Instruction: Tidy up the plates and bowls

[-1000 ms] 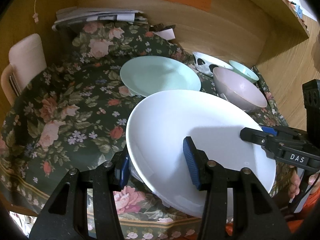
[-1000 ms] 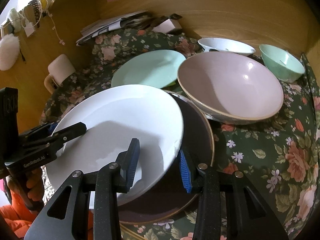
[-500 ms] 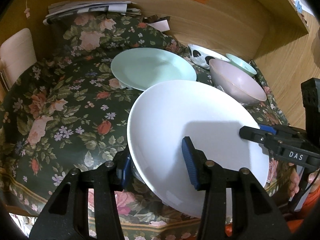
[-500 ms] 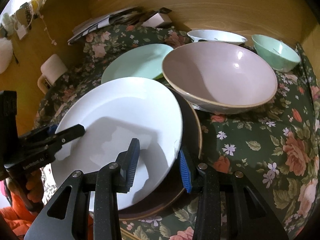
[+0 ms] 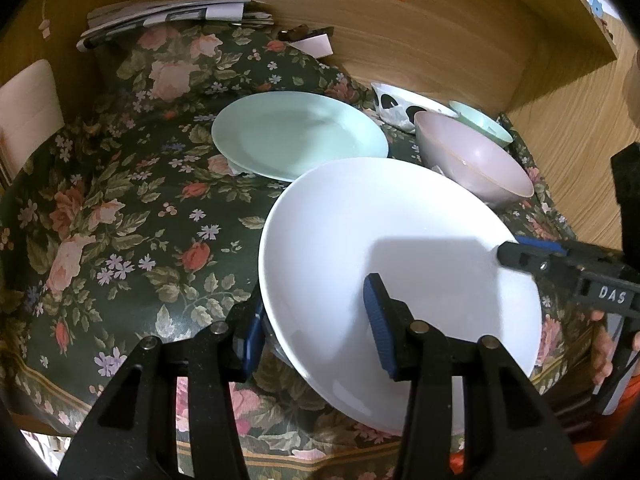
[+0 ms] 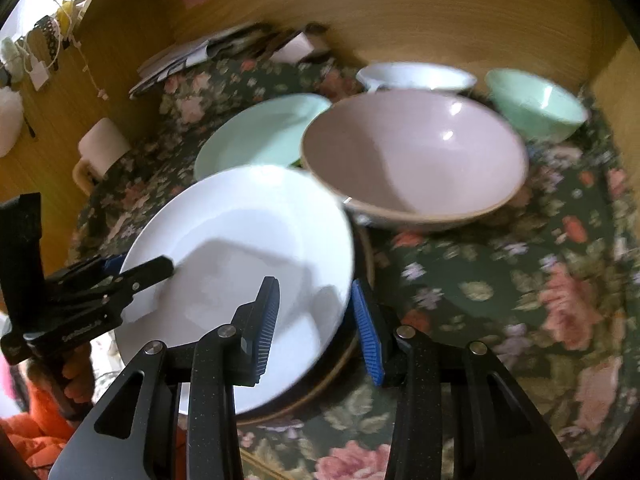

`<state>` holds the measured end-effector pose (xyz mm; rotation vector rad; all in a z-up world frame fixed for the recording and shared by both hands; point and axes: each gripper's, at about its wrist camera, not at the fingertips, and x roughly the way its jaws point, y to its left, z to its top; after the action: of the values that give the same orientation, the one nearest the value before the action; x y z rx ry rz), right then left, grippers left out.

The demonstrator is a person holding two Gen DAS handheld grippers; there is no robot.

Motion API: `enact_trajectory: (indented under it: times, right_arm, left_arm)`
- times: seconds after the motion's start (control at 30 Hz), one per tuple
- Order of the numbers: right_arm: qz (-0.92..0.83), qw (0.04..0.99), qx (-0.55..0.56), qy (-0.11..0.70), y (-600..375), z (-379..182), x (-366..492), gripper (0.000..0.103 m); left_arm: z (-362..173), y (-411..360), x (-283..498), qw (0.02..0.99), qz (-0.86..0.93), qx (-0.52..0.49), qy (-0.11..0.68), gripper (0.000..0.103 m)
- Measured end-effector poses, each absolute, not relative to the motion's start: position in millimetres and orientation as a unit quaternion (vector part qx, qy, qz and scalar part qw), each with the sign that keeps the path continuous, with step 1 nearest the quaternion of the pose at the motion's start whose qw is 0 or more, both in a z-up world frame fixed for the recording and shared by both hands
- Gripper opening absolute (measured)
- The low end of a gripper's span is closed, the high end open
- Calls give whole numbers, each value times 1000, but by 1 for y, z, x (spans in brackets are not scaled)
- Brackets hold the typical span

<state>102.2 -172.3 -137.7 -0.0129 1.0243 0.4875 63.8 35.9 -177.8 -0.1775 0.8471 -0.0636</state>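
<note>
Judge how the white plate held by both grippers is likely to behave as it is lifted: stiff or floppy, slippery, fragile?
The white plate looks like glazed ceramic, so probably rigid and breakable if dropped. Its glossy surface suggests it could slip, though the left gripper and right gripper each pinch a rim. It sits tilted over a dark plate, so it may scrape.

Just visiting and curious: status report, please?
Left gripper and right gripper both clamp white plate by opposite rims. Brown plate beneath. Pink bowl close beside.
</note>
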Motion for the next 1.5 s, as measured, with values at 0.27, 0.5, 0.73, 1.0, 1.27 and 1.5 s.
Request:
enact_trajectory:
  times: [0.27, 0.5, 0.73, 1.0, 1.27, 1.5]
  right_arm:
    - [227, 857, -9, 463, -175, -120, 104, 35]
    - [236, 864, -15, 445, -168, -105, 115, 35]
    - [246, 873, -28, 420, -157, -88, 133, 39]
    - [263, 870, -42, 415, -136, -85, 170, 45]
    - [272, 854, -63, 439, -110, -101, 215, 50]
    - [265, 830, -94, 482, -90, -127, 252, 50]
  left_arm:
    - [-181, 34, 66, 907, -33, -76, 414, 46]
    - [-165, 43, 66, 918, -18, -66, 391, 48]
    - [-138, 64, 80, 930, 13, -60, 362, 59]
    - [-117, 88, 106, 937, 46, -53, 342, 76]
    - [-116, 106, 134, 934, 52, -45, 350, 88]
    - [-128, 122, 162, 926, 55, -45, 371, 90]
